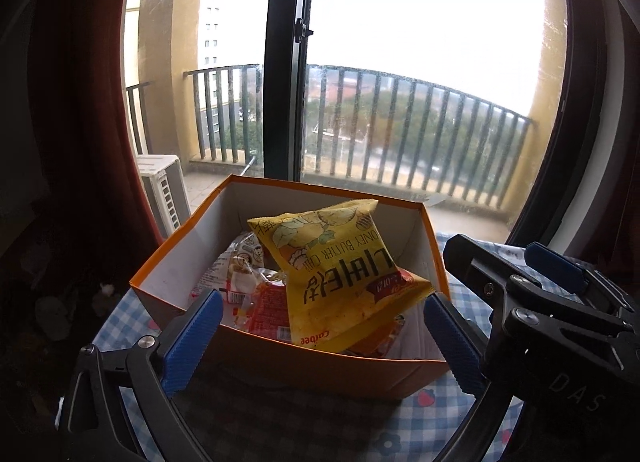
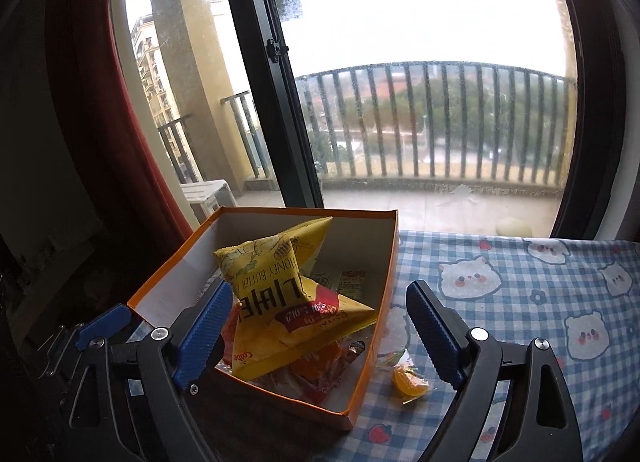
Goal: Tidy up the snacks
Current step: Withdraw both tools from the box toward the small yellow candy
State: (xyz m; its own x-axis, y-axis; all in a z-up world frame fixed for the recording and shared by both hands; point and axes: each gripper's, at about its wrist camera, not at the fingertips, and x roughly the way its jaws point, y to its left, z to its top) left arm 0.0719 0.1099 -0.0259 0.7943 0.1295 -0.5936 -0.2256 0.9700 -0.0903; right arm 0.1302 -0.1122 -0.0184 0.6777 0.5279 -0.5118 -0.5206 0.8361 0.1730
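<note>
An open orange cardboard box [image 1: 256, 358] [image 2: 382, 302] stands on the blue checked tablecloth [image 2: 520, 302]. A yellow honey butter chip bag [image 1: 344, 266] [image 2: 288, 302] lies on top of other snack packets [image 1: 240, 282] inside it. My left gripper [image 1: 320, 342] is open and empty, its blue fingers either side of the box's near wall. My right gripper [image 2: 320, 334] is open and empty, straddling the box's right wall. A small wrapped orange candy [image 2: 408, 382] lies on the cloth just right of the box. The right gripper also shows in the left wrist view [image 1: 560, 294].
The table stands against a big window with a dark sliding frame [image 1: 284, 62] and a balcony railing [image 2: 440, 122] beyond. A dark red curtain [image 1: 80, 102] hangs at the left. The cloth with cartoon animals [image 2: 468, 278] stretches right of the box.
</note>
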